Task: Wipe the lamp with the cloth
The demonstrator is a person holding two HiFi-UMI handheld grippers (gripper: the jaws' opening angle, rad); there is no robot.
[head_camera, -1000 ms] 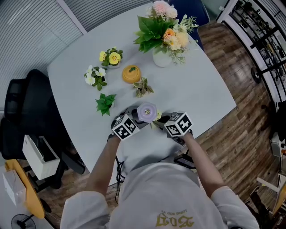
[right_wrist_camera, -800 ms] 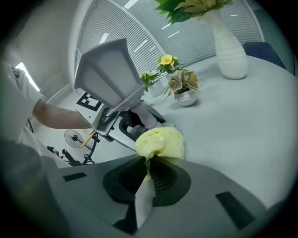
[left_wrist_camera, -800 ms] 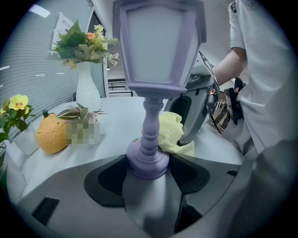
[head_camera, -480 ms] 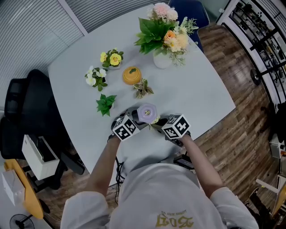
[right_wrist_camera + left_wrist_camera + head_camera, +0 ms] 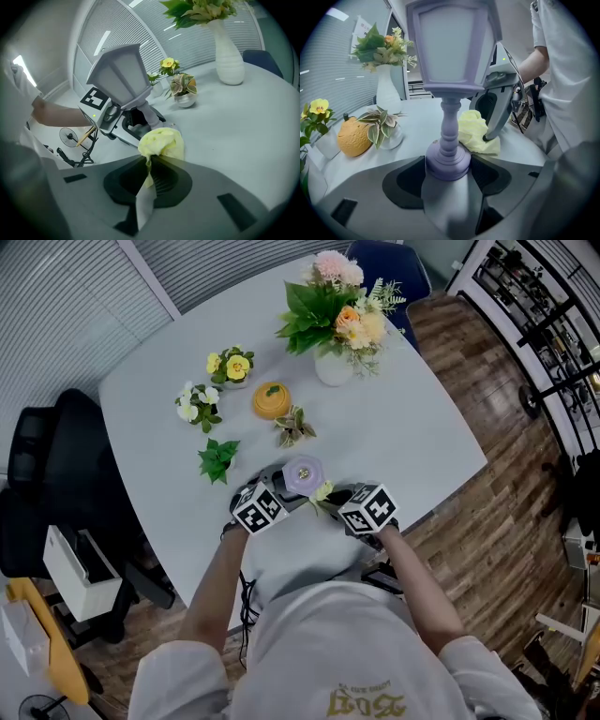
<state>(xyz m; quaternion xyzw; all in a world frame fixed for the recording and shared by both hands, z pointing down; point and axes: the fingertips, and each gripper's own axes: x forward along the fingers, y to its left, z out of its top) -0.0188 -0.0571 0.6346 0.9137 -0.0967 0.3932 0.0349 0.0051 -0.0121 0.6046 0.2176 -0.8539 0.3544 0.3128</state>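
Lilac lamp (image 5: 449, 84) stands upright near my edge of the white surface (image 5: 403, 427). My left gripper (image 5: 447, 177) has its fingers pinching the round base from both sides. My right gripper (image 5: 149, 177) has its fingers pressed on a tail of the yellow cloth (image 5: 161, 143), whose bunched end lies on the surface just beside the lamp's base. I can't tell whether it touches the stem. Further back stand a white vase (image 5: 334, 367) of flowers and an orange ornament (image 5: 272, 399).
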